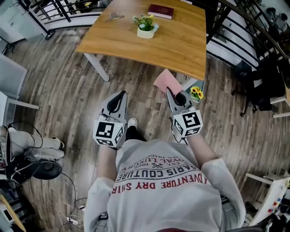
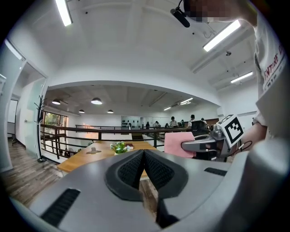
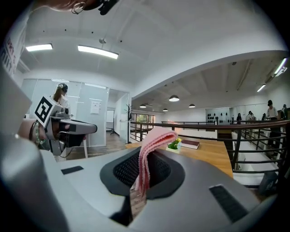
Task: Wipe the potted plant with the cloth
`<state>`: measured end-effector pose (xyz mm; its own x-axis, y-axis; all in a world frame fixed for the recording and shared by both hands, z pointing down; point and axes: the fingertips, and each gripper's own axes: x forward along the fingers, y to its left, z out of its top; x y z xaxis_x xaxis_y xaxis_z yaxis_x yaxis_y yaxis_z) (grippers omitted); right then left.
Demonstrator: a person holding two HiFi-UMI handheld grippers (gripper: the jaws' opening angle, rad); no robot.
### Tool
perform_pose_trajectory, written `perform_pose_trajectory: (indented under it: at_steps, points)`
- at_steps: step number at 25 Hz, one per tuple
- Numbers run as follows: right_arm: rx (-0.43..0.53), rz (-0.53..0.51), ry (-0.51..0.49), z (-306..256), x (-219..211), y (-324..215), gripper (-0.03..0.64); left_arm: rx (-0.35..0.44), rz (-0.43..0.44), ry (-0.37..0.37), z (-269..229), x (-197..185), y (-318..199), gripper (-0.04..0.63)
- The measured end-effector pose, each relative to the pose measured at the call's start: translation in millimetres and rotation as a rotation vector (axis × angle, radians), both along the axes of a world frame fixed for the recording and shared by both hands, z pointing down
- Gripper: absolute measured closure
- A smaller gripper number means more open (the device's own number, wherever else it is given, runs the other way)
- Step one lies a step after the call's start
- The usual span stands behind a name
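Head view, looking steeply down: one wooden bench (image 1: 181, 47) stands ahead on a plank floor (image 1: 68, 90). On it are one potted plant (image 1: 145, 25), upright in a white pot, one dark red book (image 1: 160, 11) and one small grey object (image 1: 113, 17). A second, smaller pot of yellow flowers (image 1: 196, 93) stands on the floor by the bench's near corner. Two claws are held out level in front of the person, side by side and short of the bench, well apart from the potted plant. One pink cloth (image 1: 166, 82) sticks out of the right claw (image 1: 168, 91), its long axis running forward and slightly left, towards the bench. The left claw (image 1: 121, 95) carries nothing.

Left gripper view: the left claw's two jaws are pressed together with nothing between them. Beyond them the potted plant stands on the bench. To the right, the right claw points the same way, with the cloth at its tip.

Right gripper view: the right claw is clamped on the cloth, which stands on edge between the pads, long axis up and down, its top curling over towards the potted plant and the book far beyond.
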<state>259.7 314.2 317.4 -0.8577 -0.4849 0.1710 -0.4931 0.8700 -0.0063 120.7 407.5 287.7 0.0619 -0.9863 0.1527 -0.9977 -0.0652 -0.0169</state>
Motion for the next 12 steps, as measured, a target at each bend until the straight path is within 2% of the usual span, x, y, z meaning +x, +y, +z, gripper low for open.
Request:
perform_pose_trajectory:
  at_steps: [7,12]
  points:
    - [-0.003,0.103,0.023,-10.9,-99.1,-78.9,0.580,0.006,0.091,0.026,-9.1,-112.0,-89.7,0.578]
    - [-0.019,0.171,0.026,-6.9,-144.0,-124.0,0.580,-0.009,0.155,0.041,-3.7,-157.9,-137.8,0.578]
